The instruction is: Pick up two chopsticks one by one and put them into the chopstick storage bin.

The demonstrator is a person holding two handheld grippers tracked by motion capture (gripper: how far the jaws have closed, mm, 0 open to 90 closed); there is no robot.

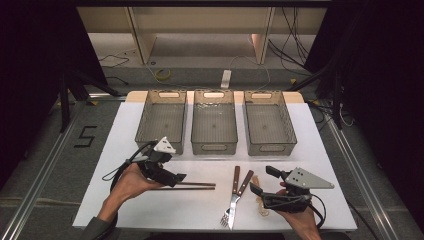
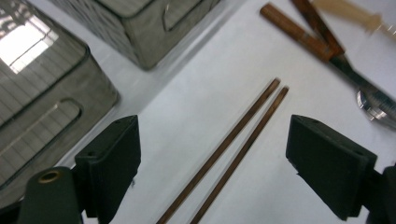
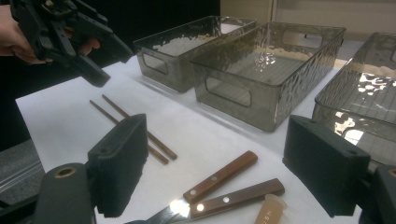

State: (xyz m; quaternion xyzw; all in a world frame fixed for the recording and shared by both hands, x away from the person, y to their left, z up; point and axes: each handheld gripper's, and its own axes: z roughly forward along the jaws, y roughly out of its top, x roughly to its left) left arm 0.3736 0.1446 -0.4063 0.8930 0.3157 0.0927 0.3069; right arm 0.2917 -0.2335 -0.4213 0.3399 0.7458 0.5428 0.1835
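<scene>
My left tool (image 2: pixel 212 154) released, jaws wide, hovering over chopsticks (image 2: pixel 233 144); pair lies between jaws, long axis running away from me, parallel sticks just beside each other, flat on surface. Left hand nearer by far; closing calls for straight drop, jaws astride both sticks. My right tool (image 1: pixel 267 182) also released, holding nothing, over knife and fork (image 1: pixel 235 192). White surface (image 1: pixel 125 125) otherwise bare. Beyond: three clear bins (image 1: pixel 214 125) in row, empty. Farther: floor, cables.
</scene>
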